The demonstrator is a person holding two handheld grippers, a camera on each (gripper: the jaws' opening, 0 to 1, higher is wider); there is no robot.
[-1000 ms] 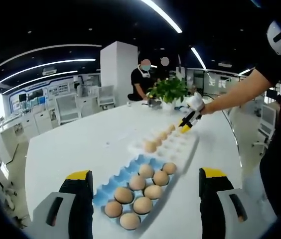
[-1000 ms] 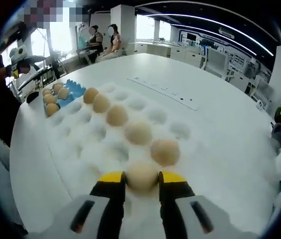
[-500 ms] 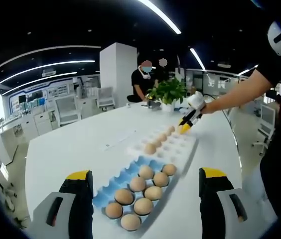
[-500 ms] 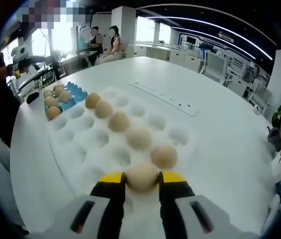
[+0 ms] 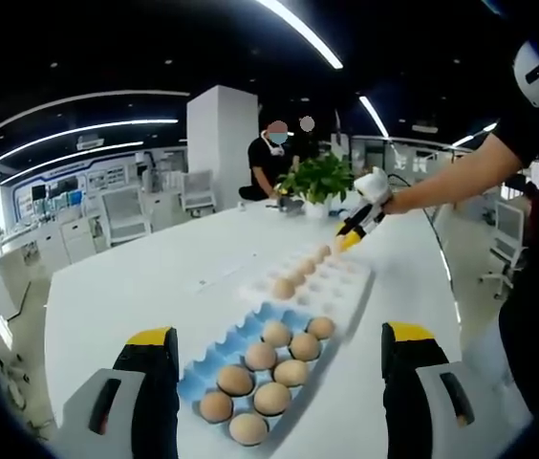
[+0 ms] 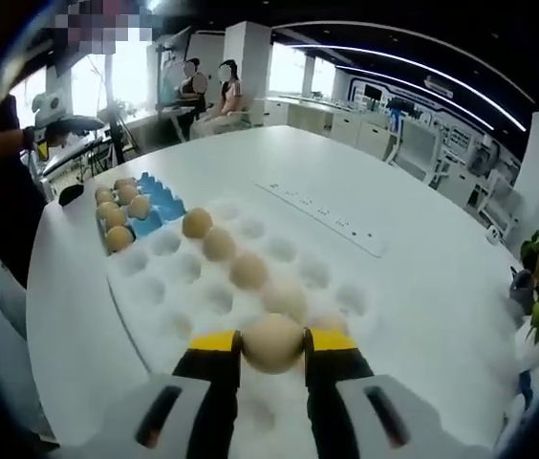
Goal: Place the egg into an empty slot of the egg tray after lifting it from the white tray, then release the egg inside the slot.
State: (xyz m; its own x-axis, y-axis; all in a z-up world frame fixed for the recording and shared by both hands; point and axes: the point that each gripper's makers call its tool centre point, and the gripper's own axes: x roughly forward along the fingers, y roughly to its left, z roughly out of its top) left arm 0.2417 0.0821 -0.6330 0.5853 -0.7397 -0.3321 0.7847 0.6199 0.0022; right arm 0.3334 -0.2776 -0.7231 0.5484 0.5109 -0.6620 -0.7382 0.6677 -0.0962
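My right gripper (image 6: 272, 346) is shut on a tan egg (image 6: 272, 342), held above the near end of the white tray (image 6: 150, 292). A row of several eggs (image 6: 219, 244) runs along that tray. Beyond it lies the blue egg tray (image 6: 164, 198) with several eggs (image 6: 117, 215) and free slots at its far end. In the left gripper view the blue egg tray (image 5: 214, 356) sits just ahead of my open left gripper (image 5: 279, 335), with the white tray (image 5: 338, 287) behind it. The right gripper (image 5: 354, 228) hangs over the white tray's far end.
Both trays rest on a large white oval table (image 6: 422, 287). A flat power strip (image 6: 322, 218) lies beside the white tray. A potted plant (image 5: 322, 177) stands at the table's far end, where people sit. A person's arm (image 5: 451, 182) reaches in from the right.
My right gripper has risen with the egg, so the white tray now sits lower and farther off. The left gripper stays open and almost still.
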